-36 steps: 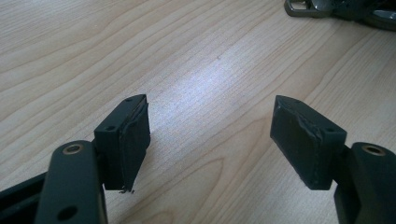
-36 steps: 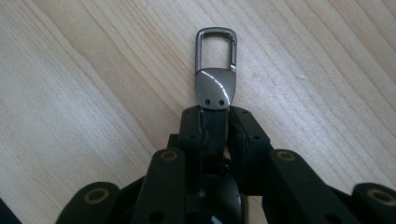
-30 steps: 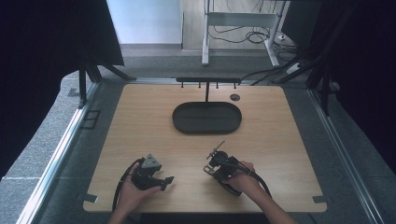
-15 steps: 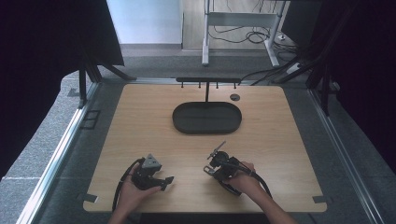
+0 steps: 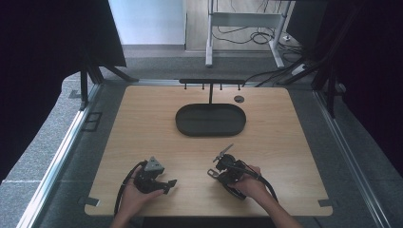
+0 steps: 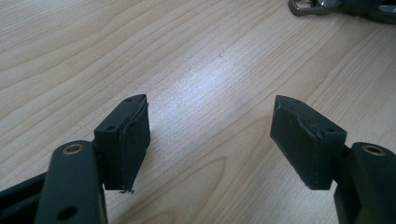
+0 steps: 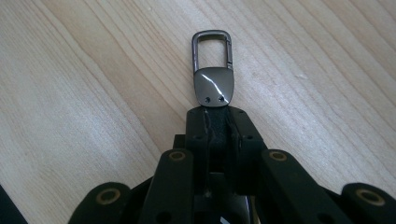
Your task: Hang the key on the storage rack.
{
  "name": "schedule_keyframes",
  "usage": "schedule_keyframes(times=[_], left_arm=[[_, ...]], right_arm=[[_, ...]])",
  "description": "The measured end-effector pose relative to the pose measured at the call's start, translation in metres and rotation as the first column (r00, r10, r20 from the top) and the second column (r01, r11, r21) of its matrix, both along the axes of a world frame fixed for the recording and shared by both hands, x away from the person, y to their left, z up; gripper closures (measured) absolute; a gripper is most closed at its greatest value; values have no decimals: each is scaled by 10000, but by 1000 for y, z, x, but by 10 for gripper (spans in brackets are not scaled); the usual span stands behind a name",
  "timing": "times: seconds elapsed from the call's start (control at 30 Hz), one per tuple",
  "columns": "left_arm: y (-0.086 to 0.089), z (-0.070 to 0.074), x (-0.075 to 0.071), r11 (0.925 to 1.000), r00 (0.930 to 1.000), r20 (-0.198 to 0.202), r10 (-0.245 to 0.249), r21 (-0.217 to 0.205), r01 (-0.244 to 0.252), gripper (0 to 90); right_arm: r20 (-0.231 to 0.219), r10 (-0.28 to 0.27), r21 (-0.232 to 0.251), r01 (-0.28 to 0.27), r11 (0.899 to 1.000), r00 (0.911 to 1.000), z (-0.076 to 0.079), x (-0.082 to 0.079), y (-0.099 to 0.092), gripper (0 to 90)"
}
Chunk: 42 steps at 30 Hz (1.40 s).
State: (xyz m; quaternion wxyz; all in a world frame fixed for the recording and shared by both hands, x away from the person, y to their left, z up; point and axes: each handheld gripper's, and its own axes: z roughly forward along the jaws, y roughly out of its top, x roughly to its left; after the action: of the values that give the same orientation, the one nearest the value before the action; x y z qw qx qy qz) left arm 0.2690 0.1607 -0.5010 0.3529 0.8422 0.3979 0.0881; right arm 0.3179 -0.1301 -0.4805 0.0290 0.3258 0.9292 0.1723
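Note:
My right gripper [image 7: 215, 116] is shut on a dark strap that ends in a grey metal snap clasp [image 7: 213, 84]. The clasp sticks out past the fingertips, just above the wooden table [image 7: 93, 93]. In the high view this gripper [image 5: 215, 171] is at the front right of centre, held by a hand and pointing left. My left gripper [image 6: 210, 135] is open low over bare wood, with nothing between its pads [image 6: 133, 140]. The clasp [image 6: 303, 6] shows at the top right edge of the left gripper view. From above, the left gripper [image 5: 168, 183] sits at the front left and points right.
A black oval tray [image 5: 183, 121] lies at the table's middle back. Behind it stands a black rack with small hooks [image 5: 210, 81], and a small round disc [image 5: 239, 99] lies near it. Dark curtains and metal frame rails border both sides.

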Motion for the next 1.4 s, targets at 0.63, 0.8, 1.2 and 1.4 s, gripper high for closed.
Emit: schedule_keyframes(times=[0.63,0.8,1.2,1.4], left_arm=[[-3,-2,0,9999,10000,-56,-58,85,58,292],[-3,-2,1,9999,10000,-54,-43,103,43,292],[-4,-3,1,9999,10000,-79,-52,114,53,292],[-4,-6,1,10000,9998,-208,-8,84,10,293]], right_arm=[[1049,-594,1166,471,9921,9927,12,-10,-25,801],[1221,-780,1540,587,9863,9894,15,-12,-31,801],[1776,-1320,2278,897,9696,9752,26,-16,-43,802],[2055,-1505,2545,957,9623,9670,30,-16,-47,802]])
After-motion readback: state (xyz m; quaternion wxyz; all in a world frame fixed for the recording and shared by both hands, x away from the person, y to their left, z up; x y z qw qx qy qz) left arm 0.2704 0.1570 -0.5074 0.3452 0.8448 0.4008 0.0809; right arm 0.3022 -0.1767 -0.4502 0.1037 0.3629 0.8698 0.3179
